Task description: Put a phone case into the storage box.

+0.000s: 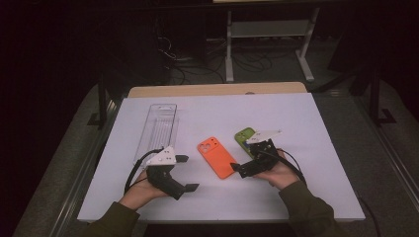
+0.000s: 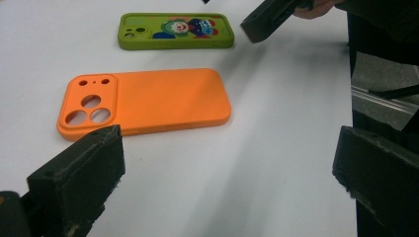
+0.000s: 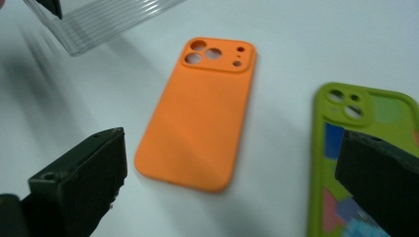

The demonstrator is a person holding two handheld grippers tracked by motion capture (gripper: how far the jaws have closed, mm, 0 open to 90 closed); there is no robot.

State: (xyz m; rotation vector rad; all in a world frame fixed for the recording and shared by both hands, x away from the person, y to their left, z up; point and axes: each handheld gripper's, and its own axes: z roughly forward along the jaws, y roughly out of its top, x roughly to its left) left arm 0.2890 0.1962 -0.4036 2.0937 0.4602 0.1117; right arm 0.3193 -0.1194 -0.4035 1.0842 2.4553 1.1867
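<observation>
ok so both my grippers are wide open right now and holding nothing. My left gripper (image 1: 184, 173) sits in the lower left of the high view, jaws spread far apart, hovering over bare white table (image 1: 296, 187). In the left gripper view the orange phone case (image 2: 148, 101) lies flat just past the left jaw, camera cutouts toward the left of the frame, not touched by anything.

My right gripper (image 1: 243, 159) is lower centre-right in the high view, just beside the orange case's near end, can't tell if it's touching it. In the right gripper view its jaws stand well apart too, the orange case between them further up the frame, and the green phone case (image 3: 356, 148) partly hidden behind the right jaw.

The clear plastic tray (image 1: 158, 126) sits upper left of the table, well apart from both cases
</observation>
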